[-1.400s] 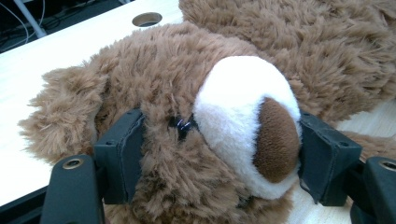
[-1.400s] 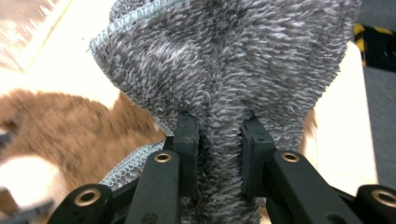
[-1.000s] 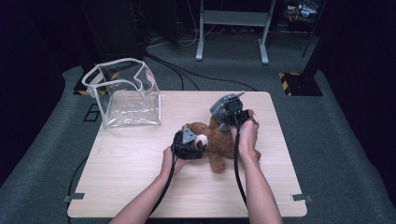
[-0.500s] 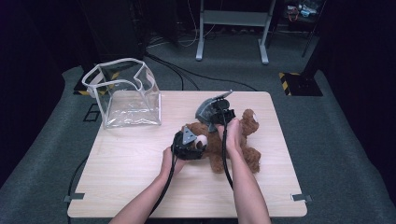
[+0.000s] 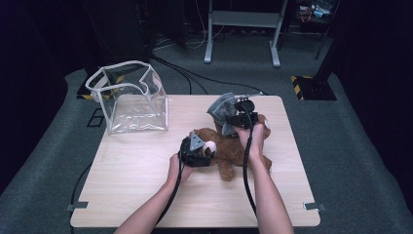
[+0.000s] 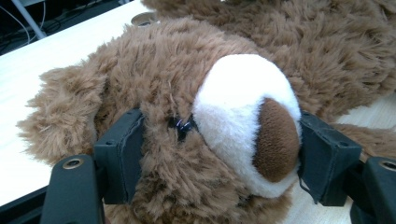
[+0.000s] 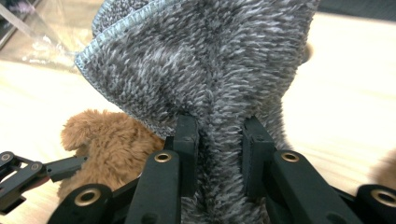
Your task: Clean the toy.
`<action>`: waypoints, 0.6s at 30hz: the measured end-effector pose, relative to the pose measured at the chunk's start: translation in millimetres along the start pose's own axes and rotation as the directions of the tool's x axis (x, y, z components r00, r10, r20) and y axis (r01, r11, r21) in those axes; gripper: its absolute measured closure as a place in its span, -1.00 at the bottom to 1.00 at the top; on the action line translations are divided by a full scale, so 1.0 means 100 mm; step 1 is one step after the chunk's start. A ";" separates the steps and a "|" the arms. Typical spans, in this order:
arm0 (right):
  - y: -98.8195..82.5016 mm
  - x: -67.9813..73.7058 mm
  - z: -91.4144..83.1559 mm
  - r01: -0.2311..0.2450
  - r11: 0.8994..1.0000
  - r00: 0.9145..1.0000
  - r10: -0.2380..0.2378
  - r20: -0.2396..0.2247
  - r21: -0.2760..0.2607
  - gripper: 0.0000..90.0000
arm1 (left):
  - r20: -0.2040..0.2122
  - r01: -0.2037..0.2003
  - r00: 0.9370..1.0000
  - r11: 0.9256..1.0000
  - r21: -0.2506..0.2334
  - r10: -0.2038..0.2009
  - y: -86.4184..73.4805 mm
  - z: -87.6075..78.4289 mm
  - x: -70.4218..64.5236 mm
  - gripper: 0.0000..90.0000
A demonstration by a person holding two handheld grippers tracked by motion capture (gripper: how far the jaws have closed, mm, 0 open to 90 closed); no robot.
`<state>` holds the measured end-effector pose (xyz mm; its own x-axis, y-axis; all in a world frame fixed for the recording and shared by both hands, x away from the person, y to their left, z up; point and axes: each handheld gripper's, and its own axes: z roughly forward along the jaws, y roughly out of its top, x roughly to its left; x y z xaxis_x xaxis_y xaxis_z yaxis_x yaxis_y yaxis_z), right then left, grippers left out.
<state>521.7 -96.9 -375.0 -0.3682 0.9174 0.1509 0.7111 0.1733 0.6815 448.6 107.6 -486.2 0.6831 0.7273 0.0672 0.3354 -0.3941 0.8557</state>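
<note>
- While the brown teddy bear (image 5: 229, 148) lies on its back near the middle of the wooden table (image 5: 146, 195), a grey knitted garment (image 5: 221, 108) is held bunched above its far end; it cannot be told whether the garment is being put on the bear or taken off.
- In the left gripper view, the bear's head (image 6: 196, 135) is seen clamped between the two black jaws, one pressed into the fur beside the eye and the other against the white muzzle (image 6: 247, 116), so the toy is pinned in place by the left gripper (image 5: 195, 151).
- In the right gripper view, a fold of the grey knit (image 7: 205, 70) is pinched between the jaws of the right gripper (image 5: 239, 118), with a furry paw (image 7: 102, 135) showing just below and to the side.
- The garment is judged to be off the torso at this point: brown fur is left uncovered along the belly and legs.
- What is left cannot be settled from these pictures.
- A clear plastic bag (image 5: 129, 100) stands open at the far left corner of the table, well apart from the bear, and nothing is seen inside it.
</note>
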 end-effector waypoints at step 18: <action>-0.37 0.02 0.03 0.029 1.000 0.986 -0.027 0.162 -0.010 0.60 | -0.005 -0.003 1.000 1.000 -0.001 0.003 0.00 0.01 -0.01 -0.43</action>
<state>497.0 -100.6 -401.9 -0.2851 0.9584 0.0147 0.6943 0.1959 0.6925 448.4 106.6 -486.8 0.6806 0.7290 0.0730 0.3321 -0.3958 0.8562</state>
